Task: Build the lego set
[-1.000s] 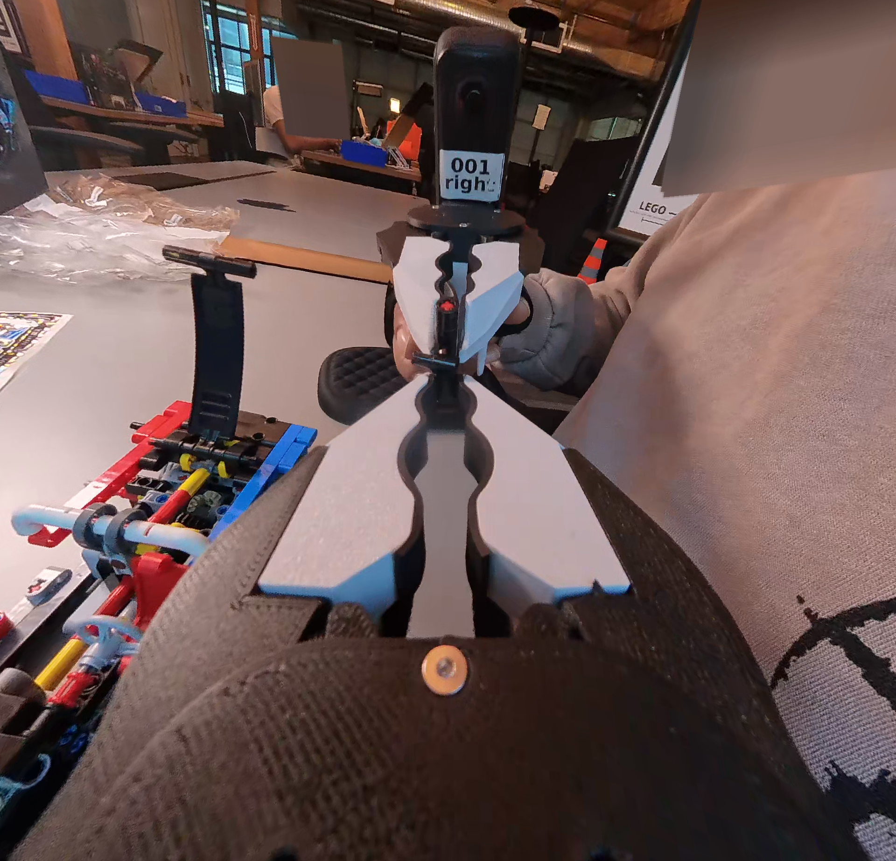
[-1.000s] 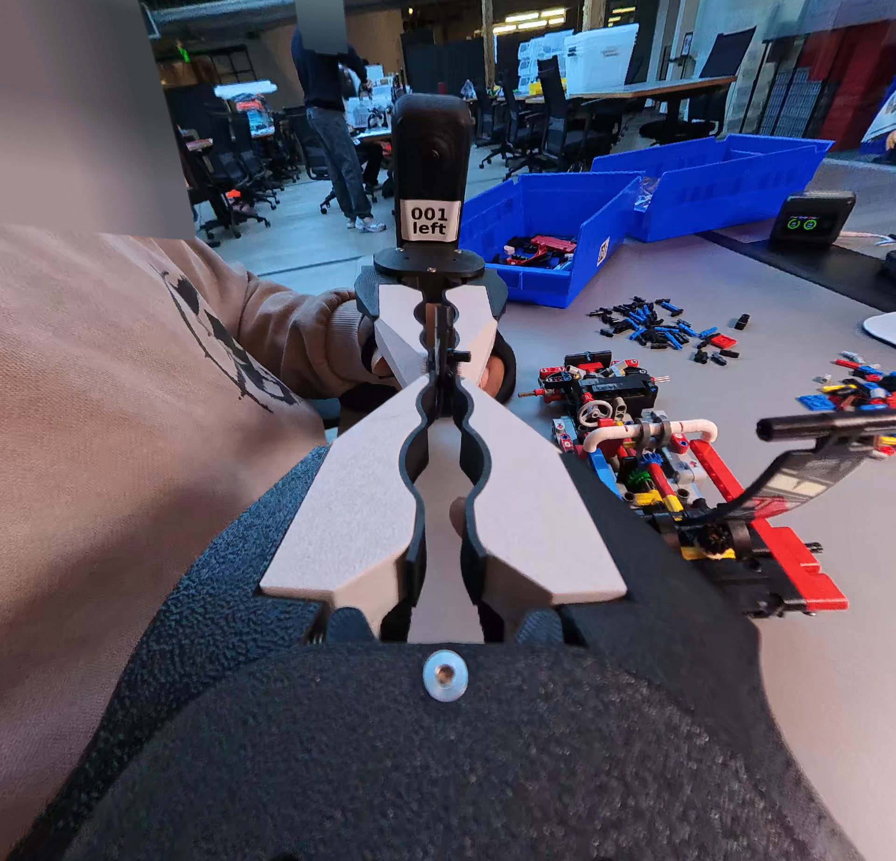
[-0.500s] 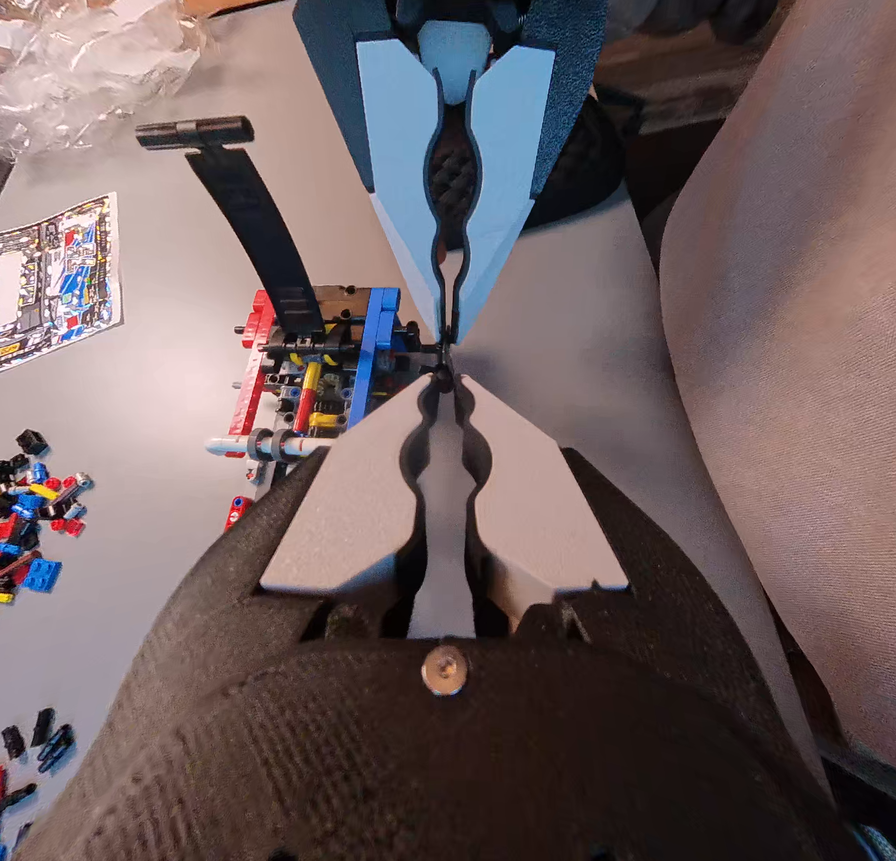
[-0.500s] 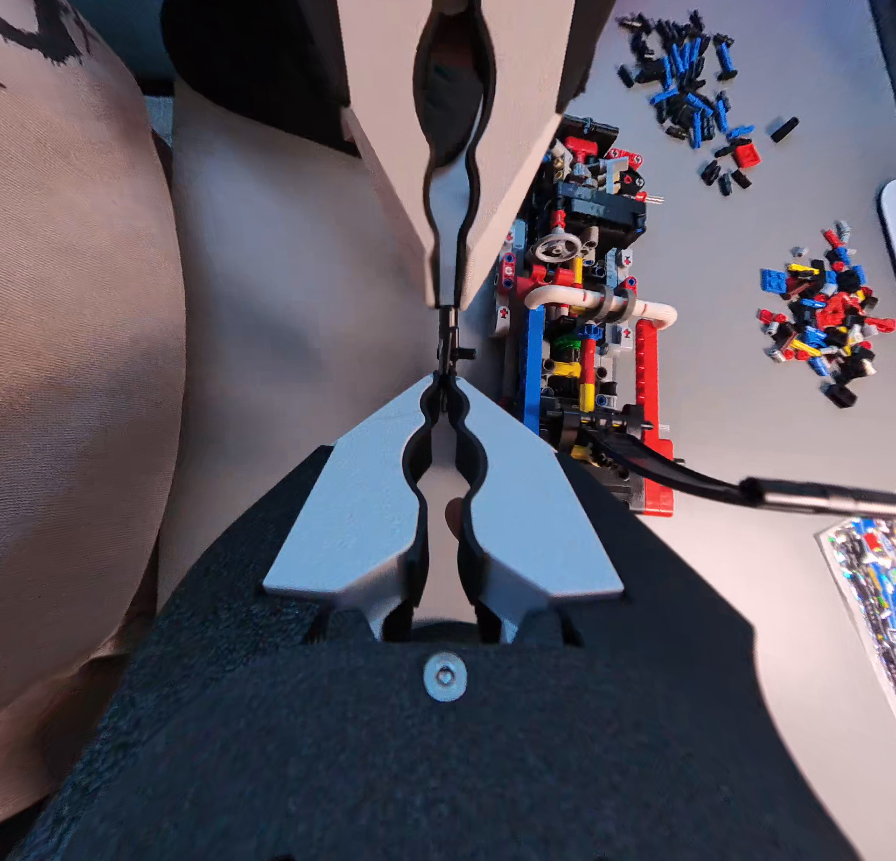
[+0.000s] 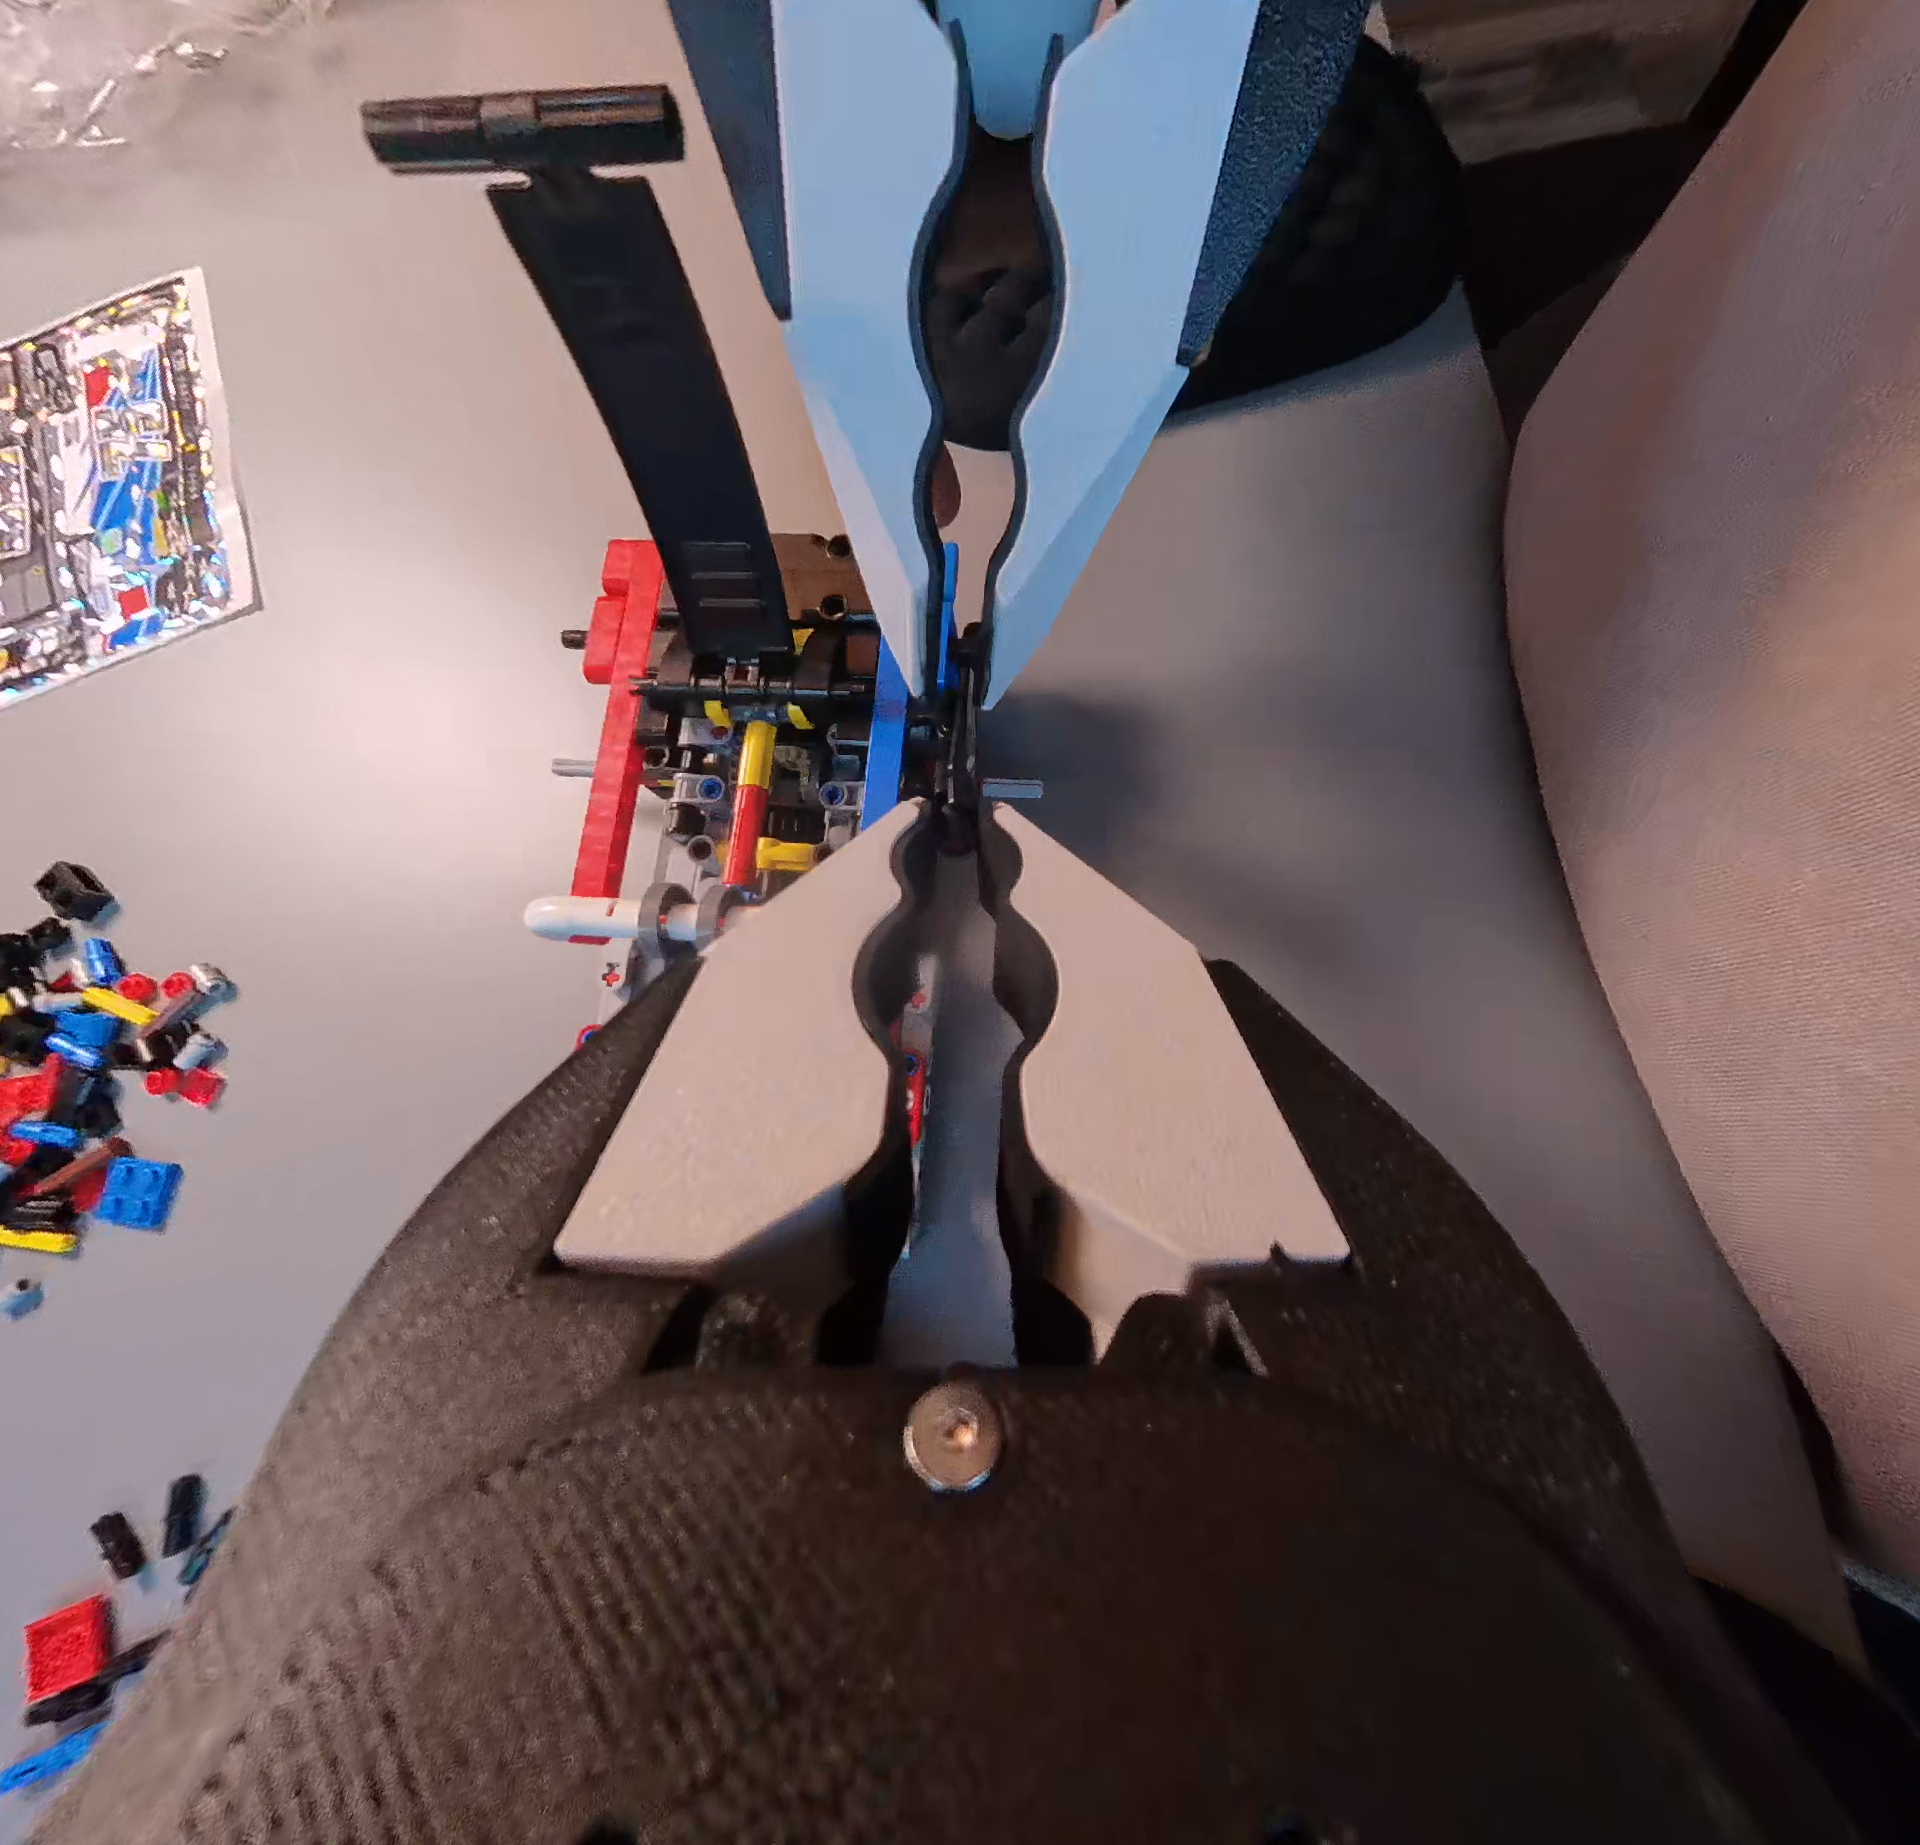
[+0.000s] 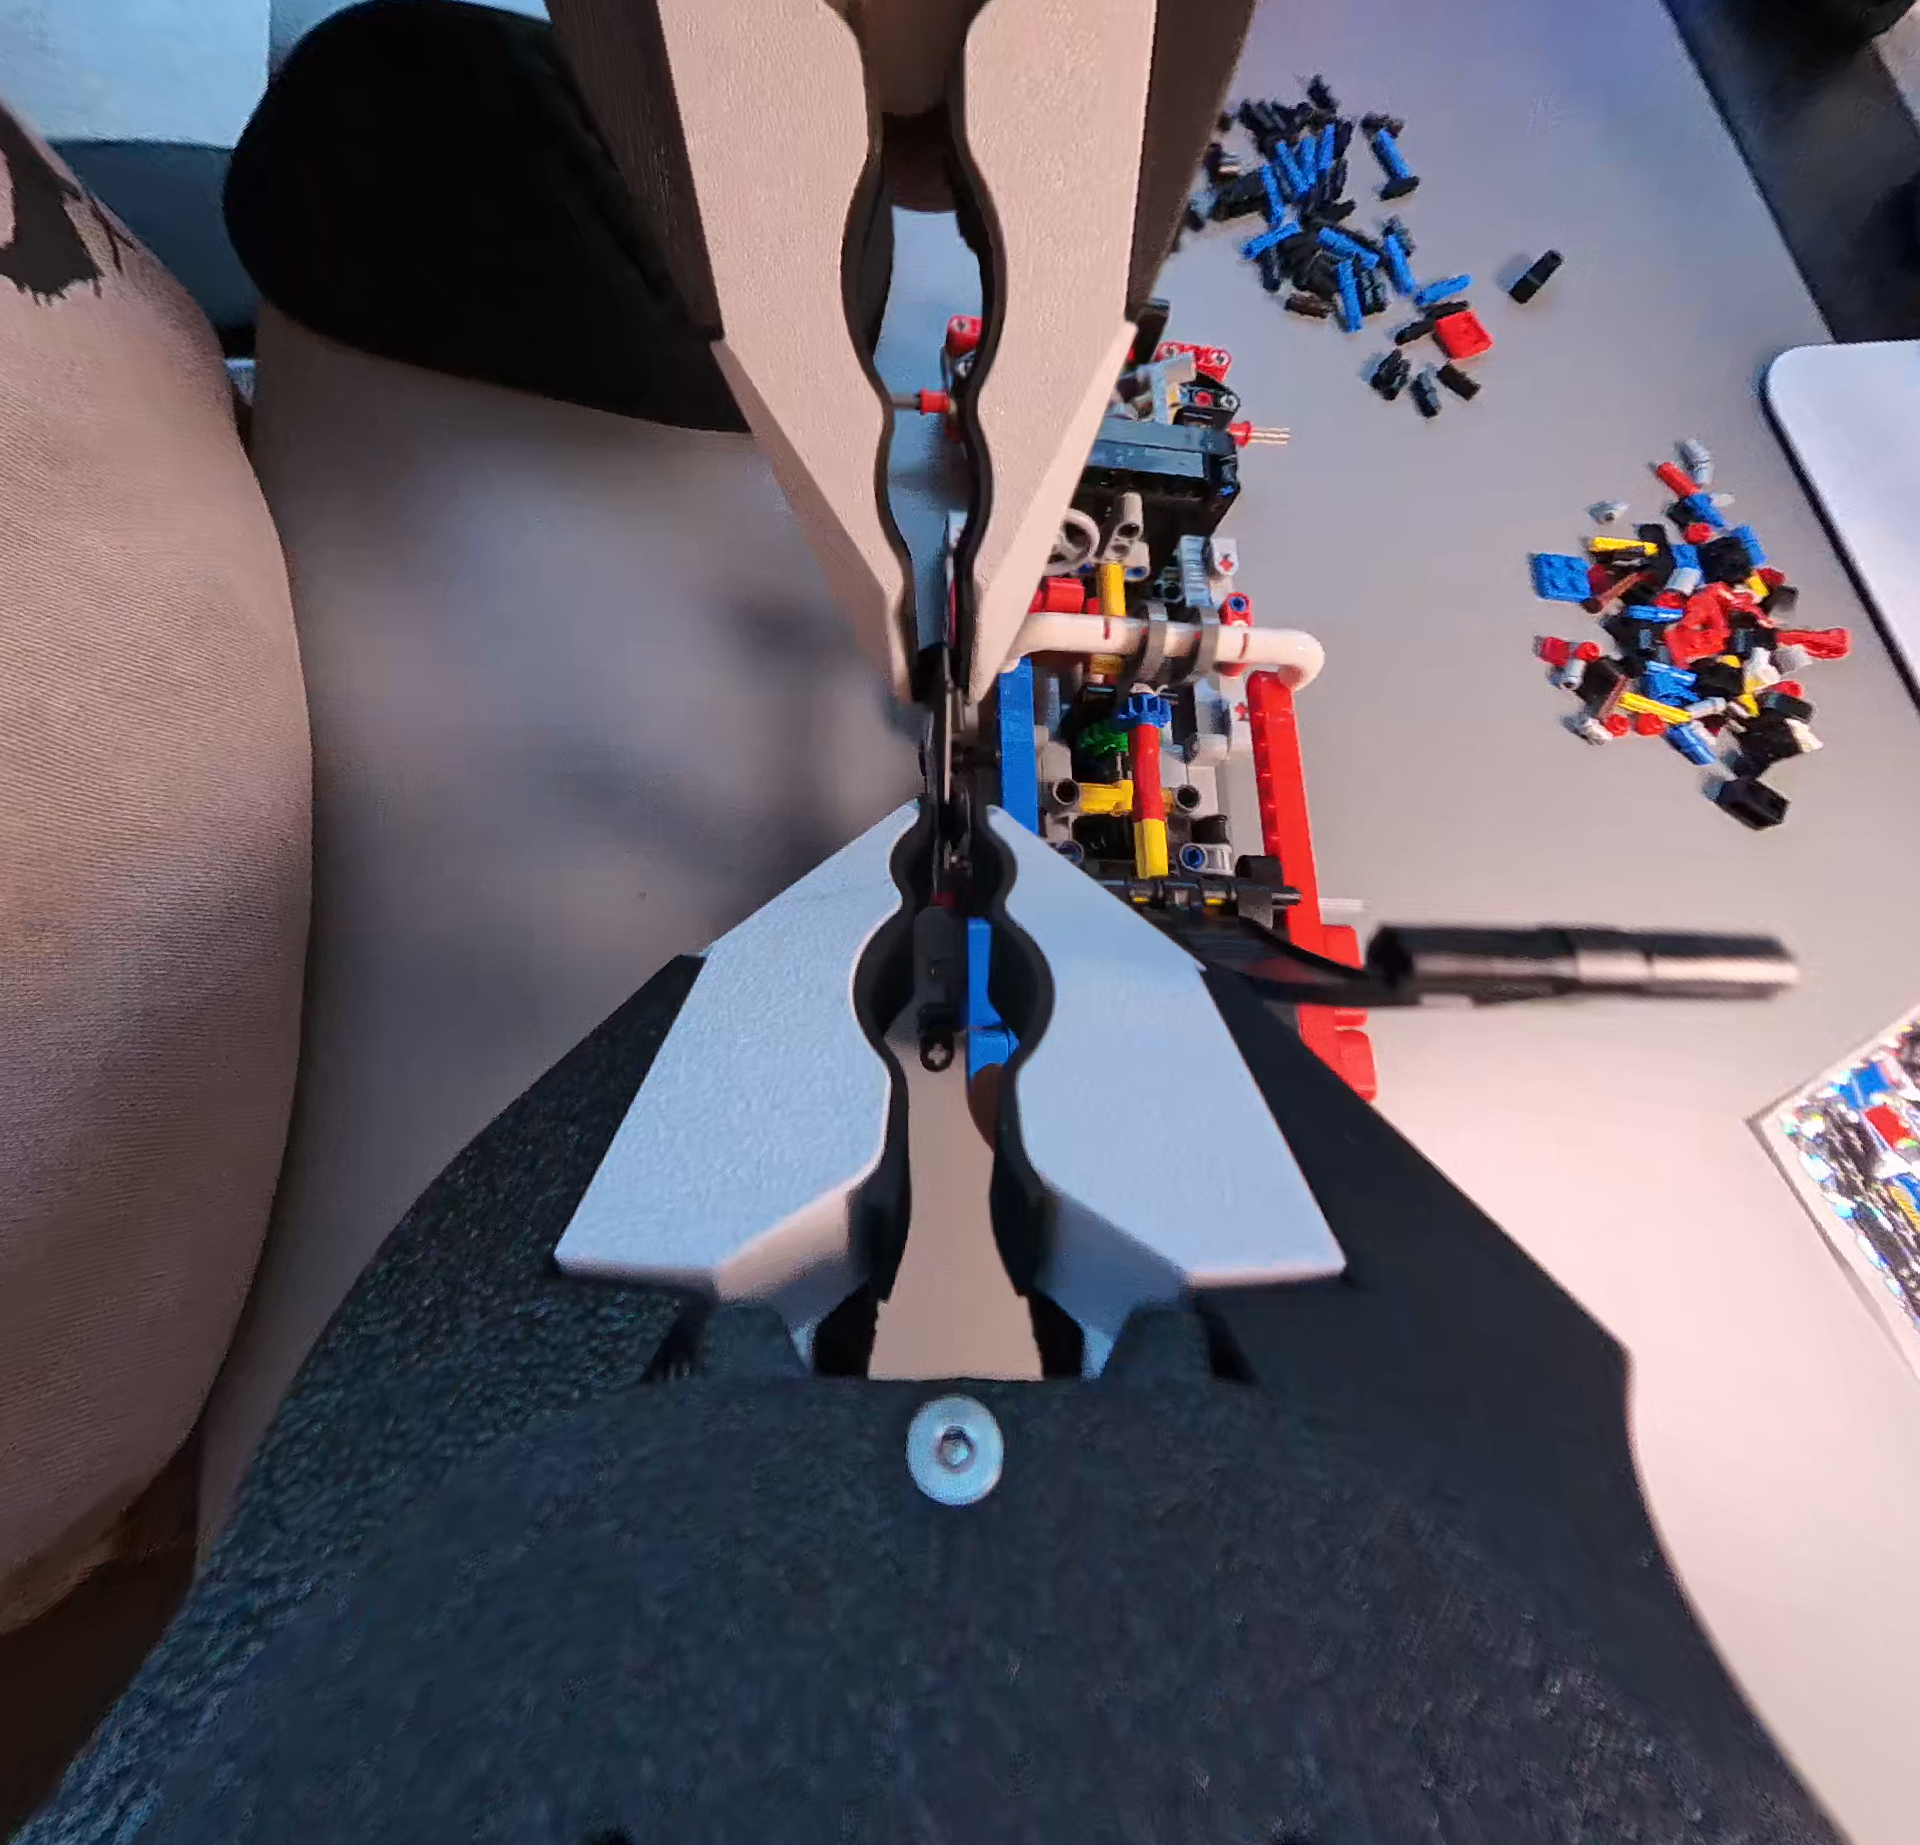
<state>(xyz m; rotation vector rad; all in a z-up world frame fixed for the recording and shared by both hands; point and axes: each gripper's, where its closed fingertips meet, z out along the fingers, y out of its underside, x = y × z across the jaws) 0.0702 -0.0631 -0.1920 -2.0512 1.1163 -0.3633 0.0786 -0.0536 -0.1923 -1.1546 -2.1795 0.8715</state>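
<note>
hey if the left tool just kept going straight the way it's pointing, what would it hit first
Most likely the right tool. It points back at the left tool tip to tip, both shut on the small black piece between them. The lego model's blue beam lies just beside that line; depth is unclear.

The small black piece (image 5: 956, 746) between both tips is too thin to identify — perhaps a connector — and the sticker sheet (image 6: 1860, 1151) is cut off by the edge.

Glossy plastic lego chassis (image 6: 1153, 746), matt grey table (image 5: 364, 756), shiny foil sticker sheet (image 5: 104, 486).
</note>
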